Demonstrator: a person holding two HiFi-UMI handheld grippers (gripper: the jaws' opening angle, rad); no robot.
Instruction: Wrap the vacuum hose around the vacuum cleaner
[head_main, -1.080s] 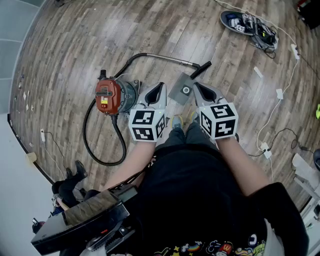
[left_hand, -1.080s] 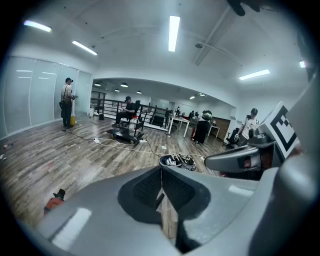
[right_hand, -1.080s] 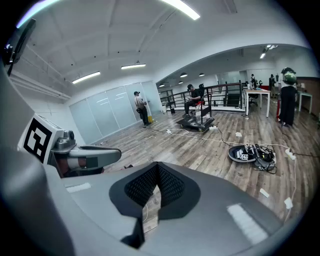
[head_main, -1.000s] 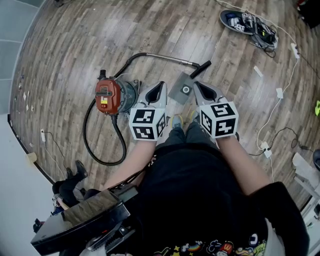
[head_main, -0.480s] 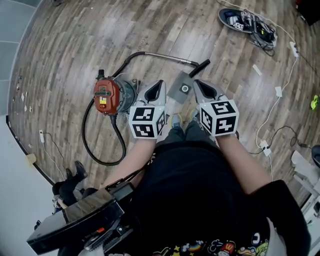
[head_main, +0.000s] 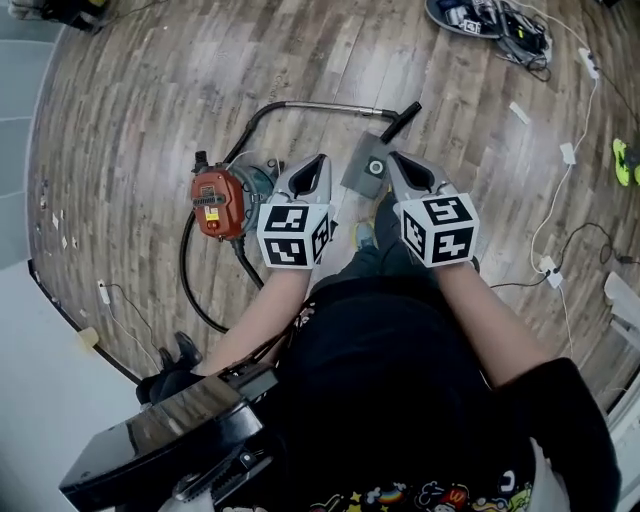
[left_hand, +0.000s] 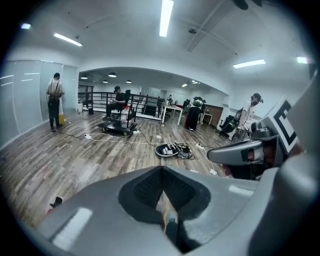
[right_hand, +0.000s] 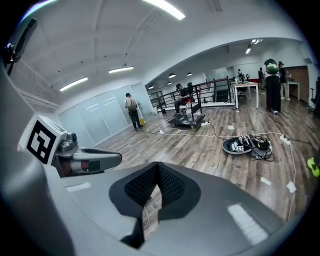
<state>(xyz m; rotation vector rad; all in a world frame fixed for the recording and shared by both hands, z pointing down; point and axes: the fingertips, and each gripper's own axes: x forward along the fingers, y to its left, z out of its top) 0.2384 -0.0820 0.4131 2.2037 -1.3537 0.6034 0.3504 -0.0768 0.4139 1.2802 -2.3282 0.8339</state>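
As things stand: left gripper (head_main: 318, 160) and right gripper (head_main: 392, 158) are both closed on nothing, held side by side above the floor.
Vacuum cleaner (head_main: 218, 200): red body on the floor, just left of the left gripper.
Hose (head_main: 200, 285): loose loop near-left of the body.
Step, my judgement: open one claw, grasp the hose close to the body, and lay snug turns.
Floor (head_main: 150, 100): wood planks, stray cables.
Room: open hall, strip lights, people far off.
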